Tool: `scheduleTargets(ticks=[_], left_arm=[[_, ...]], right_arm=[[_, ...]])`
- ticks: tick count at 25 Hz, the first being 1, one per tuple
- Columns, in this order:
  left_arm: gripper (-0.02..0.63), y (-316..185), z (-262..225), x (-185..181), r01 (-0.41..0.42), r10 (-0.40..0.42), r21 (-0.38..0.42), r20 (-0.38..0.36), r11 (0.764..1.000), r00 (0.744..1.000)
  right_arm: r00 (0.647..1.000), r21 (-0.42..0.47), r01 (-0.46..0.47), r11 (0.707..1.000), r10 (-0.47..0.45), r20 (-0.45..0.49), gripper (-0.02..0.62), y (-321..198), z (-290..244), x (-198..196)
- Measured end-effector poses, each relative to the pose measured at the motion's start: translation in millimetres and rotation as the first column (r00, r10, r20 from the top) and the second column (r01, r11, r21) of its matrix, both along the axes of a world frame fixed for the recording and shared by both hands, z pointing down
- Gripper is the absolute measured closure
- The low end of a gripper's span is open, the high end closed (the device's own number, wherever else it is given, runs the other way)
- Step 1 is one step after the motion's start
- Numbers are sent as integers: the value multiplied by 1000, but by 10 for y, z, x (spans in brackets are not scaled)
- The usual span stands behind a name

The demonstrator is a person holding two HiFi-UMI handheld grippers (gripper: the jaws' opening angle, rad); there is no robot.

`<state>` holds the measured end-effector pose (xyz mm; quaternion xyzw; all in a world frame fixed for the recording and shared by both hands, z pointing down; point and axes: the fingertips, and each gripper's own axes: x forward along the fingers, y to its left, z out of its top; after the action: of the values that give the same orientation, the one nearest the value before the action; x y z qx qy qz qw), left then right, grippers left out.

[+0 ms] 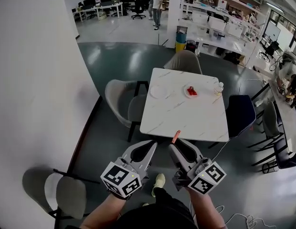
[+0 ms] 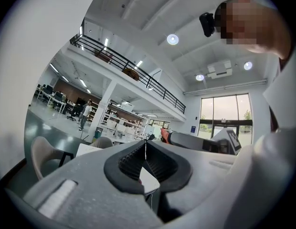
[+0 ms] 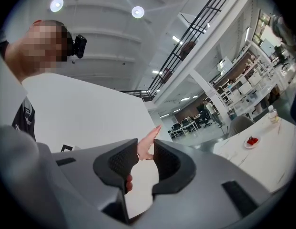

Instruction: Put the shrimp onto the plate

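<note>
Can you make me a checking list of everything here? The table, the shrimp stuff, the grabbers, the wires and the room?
Surface: white marble-look table, mostly bare.
Job's things: shrimp held in the air, short of the table; one white plate looks empty; a second plate holds something red.
Clutter: small bottle near the table's far right corner.
Grippers: left gripper fingers together, nothing in them; right gripper fingers shut on the shrimp.
Cables: thin white cable on the floor, lower right.
Surroundings: chairs round the table, open office with desks, people standing far off.
</note>
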<state>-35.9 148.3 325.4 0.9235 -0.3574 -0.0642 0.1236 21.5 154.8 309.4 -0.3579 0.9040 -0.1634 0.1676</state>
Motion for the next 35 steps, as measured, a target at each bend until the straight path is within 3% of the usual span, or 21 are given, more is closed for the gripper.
scheduleTargets(ticks=[9,20,35], left_arm=[[597,-1153,-8,277,61,-61,10,22,998,998],[597,-2159,46,405,111,-111,-5,30,994,993],[597,-4048,398,207,10,-9,-15,39,1000,999]], right_arm=[[998,3,59,998,-59,10,488,-1176,-17,246],[997,-26,74,997,-74,-16,488,-2162,69,355],[997,-99,-49,994,43,-64,488,-3977,484,125]])
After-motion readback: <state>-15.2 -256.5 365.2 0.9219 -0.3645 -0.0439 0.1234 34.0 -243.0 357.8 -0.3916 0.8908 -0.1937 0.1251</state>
